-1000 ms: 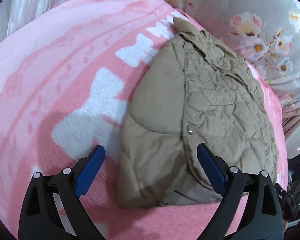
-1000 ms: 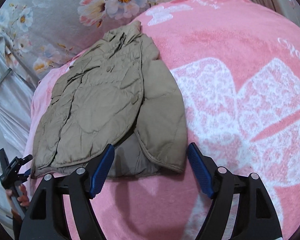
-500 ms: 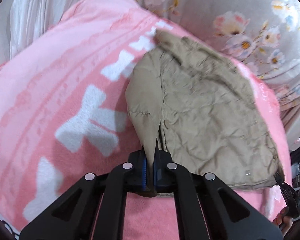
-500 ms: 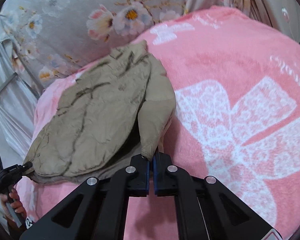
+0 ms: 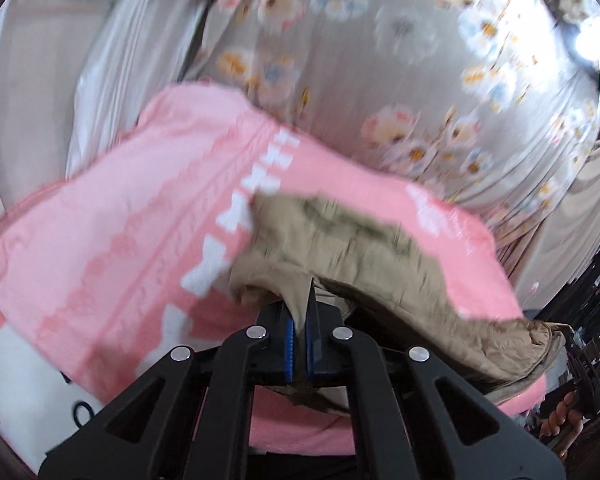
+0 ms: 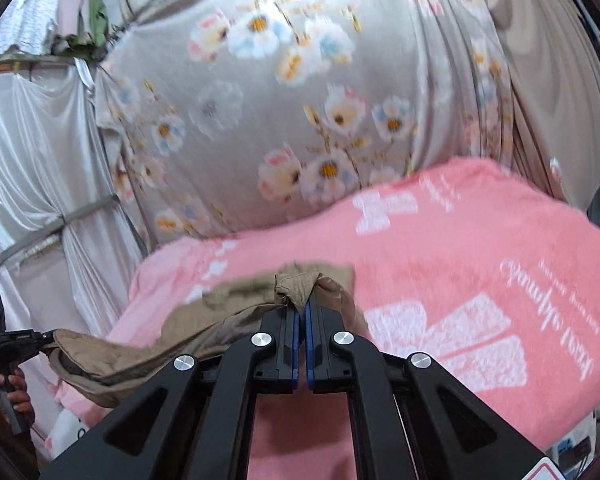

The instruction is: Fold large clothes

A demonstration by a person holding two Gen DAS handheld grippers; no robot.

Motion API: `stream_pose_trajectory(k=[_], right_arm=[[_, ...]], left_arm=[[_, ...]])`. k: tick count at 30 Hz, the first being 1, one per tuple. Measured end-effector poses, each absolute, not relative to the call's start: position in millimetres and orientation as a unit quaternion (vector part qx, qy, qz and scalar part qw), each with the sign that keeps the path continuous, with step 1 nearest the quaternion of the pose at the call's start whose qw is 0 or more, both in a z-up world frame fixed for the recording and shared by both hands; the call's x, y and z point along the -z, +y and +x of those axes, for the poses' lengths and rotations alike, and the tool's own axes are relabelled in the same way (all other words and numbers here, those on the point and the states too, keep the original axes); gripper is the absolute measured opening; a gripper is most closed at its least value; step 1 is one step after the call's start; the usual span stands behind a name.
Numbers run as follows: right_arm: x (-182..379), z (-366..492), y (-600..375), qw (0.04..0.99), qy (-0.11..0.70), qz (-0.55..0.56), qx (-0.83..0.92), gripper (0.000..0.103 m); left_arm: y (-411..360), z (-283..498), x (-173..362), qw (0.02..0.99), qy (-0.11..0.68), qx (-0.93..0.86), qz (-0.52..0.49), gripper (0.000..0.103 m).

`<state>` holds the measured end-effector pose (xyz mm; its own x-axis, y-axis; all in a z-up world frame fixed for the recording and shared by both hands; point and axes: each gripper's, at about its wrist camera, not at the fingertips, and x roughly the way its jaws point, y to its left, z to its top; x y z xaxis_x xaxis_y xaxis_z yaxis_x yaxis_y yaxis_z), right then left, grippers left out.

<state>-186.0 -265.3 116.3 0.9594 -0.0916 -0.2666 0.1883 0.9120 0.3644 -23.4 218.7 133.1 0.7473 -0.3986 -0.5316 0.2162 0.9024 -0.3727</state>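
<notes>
Left gripper (image 5: pixel 299 338): jaws closed on a pinch of the khaki quilted jacket (image 5: pixel 340 240), the fabric squeezed between the blue pads (image 5: pixel 289 340) and hanging in a small tail below them. Right gripper (image 6: pixel 301 322): jaws likewise clamped on a bunched fold of the same jacket (image 6: pixel 228 308), the cloth gathered into a knot just above the fingertips. Near edge of the garment raised off the bed in both views, stretched between the two grips and sagging in the middle; far part, toward the collar, lying on the pink blanket (image 5: pixel 120 220). In the left wrist view, the jacket's other corner seen at lower right, pinched by the opposite black gripper, with a hand (image 5: pixel 562 420) around its handle. In the right wrist view, the mirror of that: the jacket's far corner at lower left, caught by the other gripper, a hand (image 6: pixel 14 392) gripping the handle beneath. Pink blanket (image 6: pixel 440 260) with white bow and lettering pattern covering the bed. Grey floral sheet (image 6: pixel 300 100) hanging behind the bed; pale satin curtain (image 6: pixel 32 160) tied back to the left of it. Much motion blur across fabric and backdrop in both views.
</notes>
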Motion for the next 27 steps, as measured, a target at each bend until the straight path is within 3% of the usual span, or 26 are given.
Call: stream_pose_trajectory(k=[5,10,19,27], right_arm=[[-144,-152,-279,0.97,0.088,0.213,0.073,0.002],[-119,-65,-310,0.954,0.124,0.251,0.106,0.002],[-30,80,-329,0.921,0.233,0.257,0.177,0.002],[23,126,-326,0.905,0.29,0.23,0.208,0.002]], left_arm=[[209,-6,-170,0.944,0.266,0.154,-0.118,0.004],[177,68,-157,0.947,0.292,0.111,-0.077,0.006],[102,210,-50,0.921,0.387,0.005,0.042,0.006],[78,250,19,0.903,0.418,-0.043,0.087,0.007]])
